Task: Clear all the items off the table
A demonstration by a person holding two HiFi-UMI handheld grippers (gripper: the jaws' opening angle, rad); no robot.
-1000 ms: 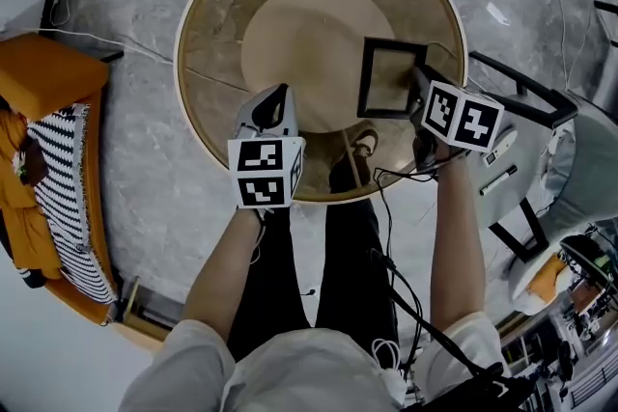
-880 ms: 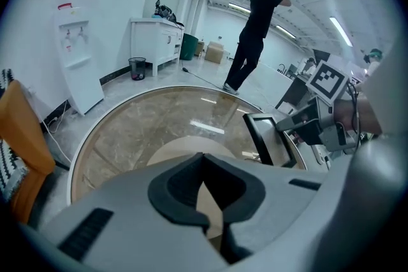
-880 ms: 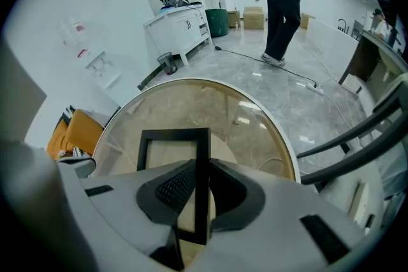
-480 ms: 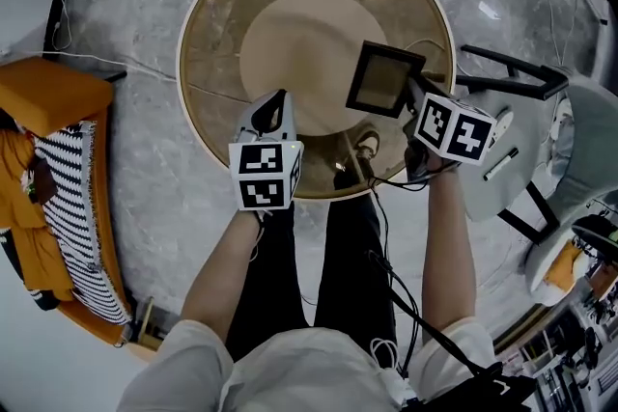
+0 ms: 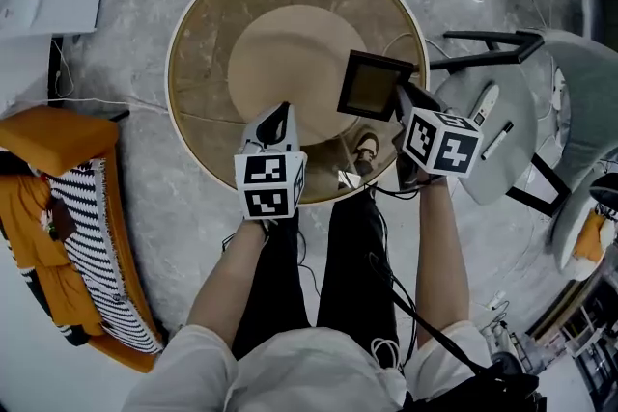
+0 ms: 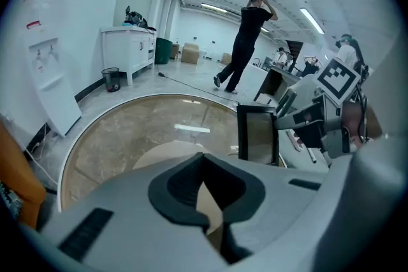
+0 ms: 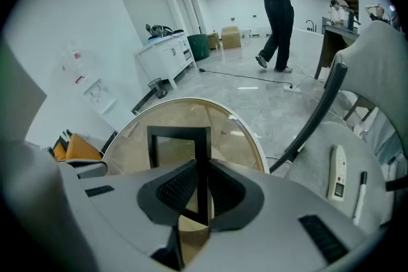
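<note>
A black picture frame (image 5: 372, 84) stands upright over the right side of the round glass table (image 5: 193, 14). My right gripper (image 5: 398, 92) is shut on the frame's right edge. In the right gripper view the frame (image 7: 178, 143) has its right bar pinched between the pads, at the right gripper (image 7: 203, 176). My left gripper (image 5: 280, 113) hovers over the table's near edge, shut, with nothing in it. The left gripper view shows its own tips (image 6: 204, 161) together, with the frame (image 6: 258, 134) and the right gripper (image 6: 288, 119) off to the right.
A grey chair (image 5: 541, 82) stands right of the table, and its seat carries a white remote-like device (image 5: 486, 101) and a pen (image 5: 499, 140). An orange seat with striped cloth (image 5: 68, 217) lies on the left. Cables cross the floor. A person (image 6: 245, 41) stands far off.
The frame has turned a little in my right gripper and stays pinched. The head view has shifted, so the table sits lower and further left. My left gripper has kept its place.
</note>
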